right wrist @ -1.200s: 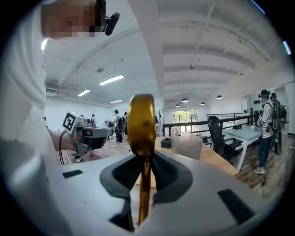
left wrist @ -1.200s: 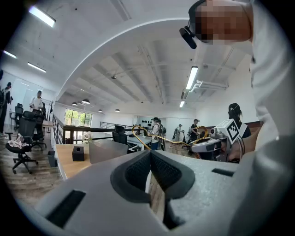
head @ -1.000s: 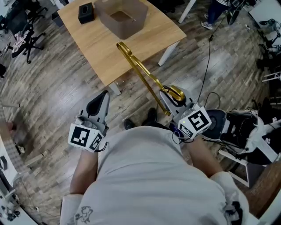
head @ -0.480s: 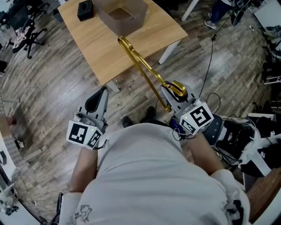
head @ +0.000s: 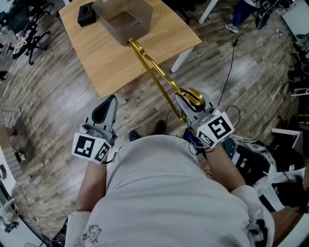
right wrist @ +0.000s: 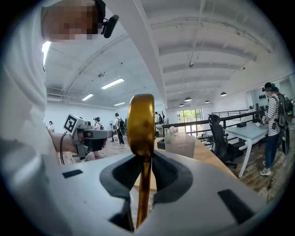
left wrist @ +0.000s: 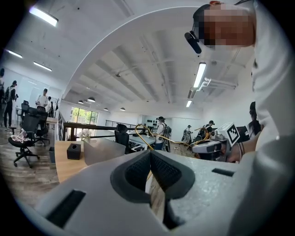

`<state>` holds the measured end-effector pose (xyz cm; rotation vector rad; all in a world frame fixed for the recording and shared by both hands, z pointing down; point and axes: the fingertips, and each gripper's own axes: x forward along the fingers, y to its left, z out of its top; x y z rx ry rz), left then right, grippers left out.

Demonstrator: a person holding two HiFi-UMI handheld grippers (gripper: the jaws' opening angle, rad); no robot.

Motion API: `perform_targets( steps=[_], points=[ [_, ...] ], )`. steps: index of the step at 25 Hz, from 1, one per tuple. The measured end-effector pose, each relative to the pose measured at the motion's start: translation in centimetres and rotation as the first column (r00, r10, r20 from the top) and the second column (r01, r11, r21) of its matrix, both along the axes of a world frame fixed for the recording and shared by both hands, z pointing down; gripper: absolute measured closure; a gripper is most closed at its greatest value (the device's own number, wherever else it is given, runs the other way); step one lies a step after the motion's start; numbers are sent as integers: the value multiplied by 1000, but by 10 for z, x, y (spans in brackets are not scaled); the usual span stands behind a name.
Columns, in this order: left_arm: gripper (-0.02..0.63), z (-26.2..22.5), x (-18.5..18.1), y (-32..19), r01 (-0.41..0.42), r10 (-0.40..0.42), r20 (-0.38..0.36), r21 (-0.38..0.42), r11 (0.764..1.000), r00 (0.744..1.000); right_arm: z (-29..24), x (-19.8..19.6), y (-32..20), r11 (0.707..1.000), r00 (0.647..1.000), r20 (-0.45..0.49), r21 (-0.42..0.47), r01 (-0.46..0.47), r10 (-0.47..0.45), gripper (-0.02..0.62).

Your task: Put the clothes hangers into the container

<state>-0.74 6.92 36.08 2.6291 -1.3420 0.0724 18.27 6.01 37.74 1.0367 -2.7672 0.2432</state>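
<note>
A gold clothes hanger (head: 159,79) reaches from my right gripper (head: 185,100) up to the near wall of the grey-brown container (head: 120,19) on the wooden table (head: 111,62). The right gripper is shut on the hanger near its hook (right wrist: 141,124), and the shaft passes between the pads (right wrist: 163,173) in the right gripper view. My left gripper (head: 109,100) hangs over the floor just short of the table's near edge, jaws shut with nothing between them. In the left gripper view its own pads (left wrist: 138,170) meet, and the hanger (left wrist: 154,138) and container (left wrist: 103,150) show beyond them.
A small black box (head: 86,13) sits on the table left of the container. The table's white legs (head: 181,58) stand on the wood floor. A cable (head: 230,53) runs across the floor at right, office chairs (head: 24,38) stand at left, and bags and gear (head: 260,159) lie at right.
The hanger's far end has come closer to the container and now lies against its near wall. The table has drawn a little nearer in the head view. Both grippers keep their hold and state.
</note>
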Motion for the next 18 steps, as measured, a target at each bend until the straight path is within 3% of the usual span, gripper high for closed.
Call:
perform_targets(
  steps=[6, 18],
  points=[
    [600, 1, 40, -29, 32, -32, 9, -10, 999, 999, 5, 38, -28, 999, 999, 6, -9, 37, -37, 522],
    [600, 10, 41, -46, 69, -68, 30, -28, 997, 997, 12, 47, -49, 999, 999, 34, -5, 42, -42, 522]
  ],
)
